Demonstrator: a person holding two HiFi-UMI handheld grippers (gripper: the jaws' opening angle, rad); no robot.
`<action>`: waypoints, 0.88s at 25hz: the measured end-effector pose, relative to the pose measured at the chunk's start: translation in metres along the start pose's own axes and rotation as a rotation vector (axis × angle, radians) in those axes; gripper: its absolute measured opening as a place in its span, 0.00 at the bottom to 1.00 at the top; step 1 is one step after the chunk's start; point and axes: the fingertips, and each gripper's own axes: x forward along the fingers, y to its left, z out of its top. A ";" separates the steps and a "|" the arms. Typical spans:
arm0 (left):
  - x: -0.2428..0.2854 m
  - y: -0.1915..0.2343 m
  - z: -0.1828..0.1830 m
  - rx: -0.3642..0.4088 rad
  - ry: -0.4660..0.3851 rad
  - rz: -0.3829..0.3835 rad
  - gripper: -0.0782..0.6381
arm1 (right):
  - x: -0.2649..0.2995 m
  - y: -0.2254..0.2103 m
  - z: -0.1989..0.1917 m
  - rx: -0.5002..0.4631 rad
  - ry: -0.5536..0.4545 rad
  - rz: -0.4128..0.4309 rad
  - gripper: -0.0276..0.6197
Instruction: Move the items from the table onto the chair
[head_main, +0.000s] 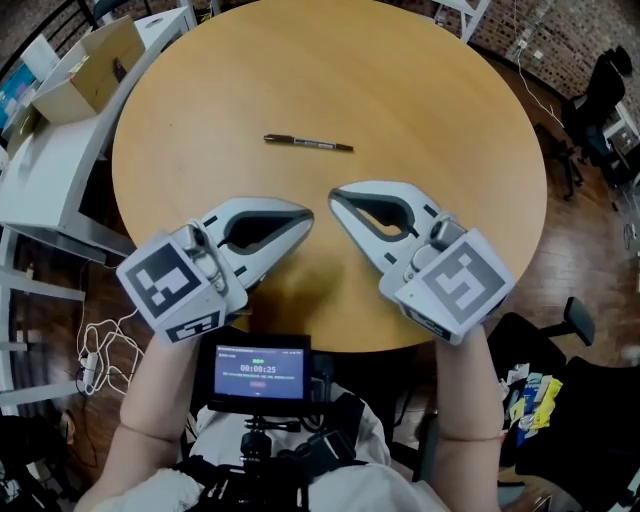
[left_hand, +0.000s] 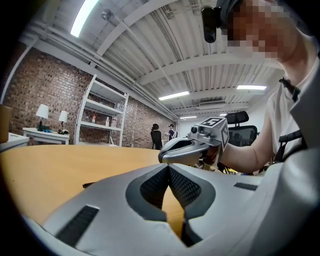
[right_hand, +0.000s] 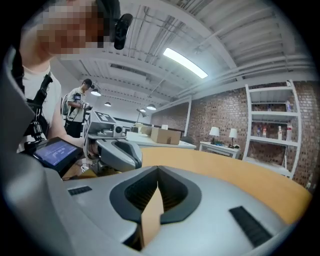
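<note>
The job has not really begun; the pen lies flat near the middle of the table, well apart from both tools, and nothing else sits on the wood. The left gripper and the right gripper hover over the near part of the table, tips pointing toward each other; each one has its jaws pressed together with nothing between them.

I think the next move is to open one gripper, reach out to the pen and pinch it, then carry it to the black chair that seems to stand by the table's right side.

The pen is thin, dark and long, so it may roll or slip; it needs a careful pinch across its middle. The table is round, smooth, light brown wood; the grippers are gray, smooth and curved, with dark ribbed pads inside.
</note>
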 end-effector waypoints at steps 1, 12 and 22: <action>0.000 0.000 0.000 0.001 0.001 -0.003 0.12 | 0.002 -0.004 -0.002 -0.014 0.026 0.007 0.06; -0.002 0.001 -0.003 -0.003 0.003 -0.009 0.12 | 0.043 -0.084 -0.061 -0.117 0.342 0.183 0.24; -0.006 -0.003 0.000 -0.059 0.033 -0.010 0.12 | 0.083 -0.101 -0.088 -0.046 0.459 0.343 0.24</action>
